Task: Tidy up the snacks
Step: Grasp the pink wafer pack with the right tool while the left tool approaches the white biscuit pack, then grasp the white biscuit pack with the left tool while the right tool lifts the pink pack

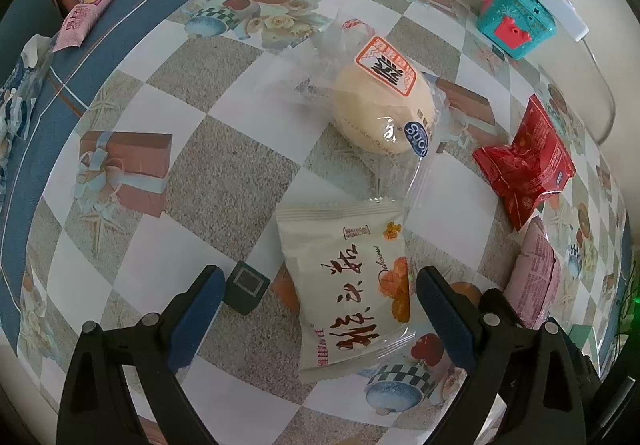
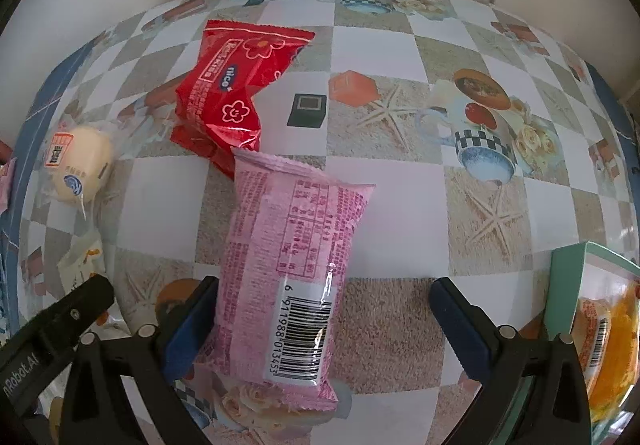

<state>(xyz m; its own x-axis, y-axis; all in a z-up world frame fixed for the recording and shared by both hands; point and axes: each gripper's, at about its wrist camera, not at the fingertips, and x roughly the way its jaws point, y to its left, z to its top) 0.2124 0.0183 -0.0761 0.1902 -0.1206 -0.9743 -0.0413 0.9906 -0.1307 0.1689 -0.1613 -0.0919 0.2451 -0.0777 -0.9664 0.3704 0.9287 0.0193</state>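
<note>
Between the spread fingers of the left gripper (image 1: 318, 301) lies a cream snack packet (image 1: 352, 293), flat on the checked tablecloth (image 1: 224, 165); likewise the right gripper (image 2: 324, 309) stands wide open around a pink packet (image 2: 288, 265), which sits nearer its left finger. Centre each packet before closing (the pink one looks off-centre), and pinch gently. Farther off lie a wrapped bun (image 1: 384, 113) and a red packet (image 2: 232, 97), the latter touching the pink one.
</note>
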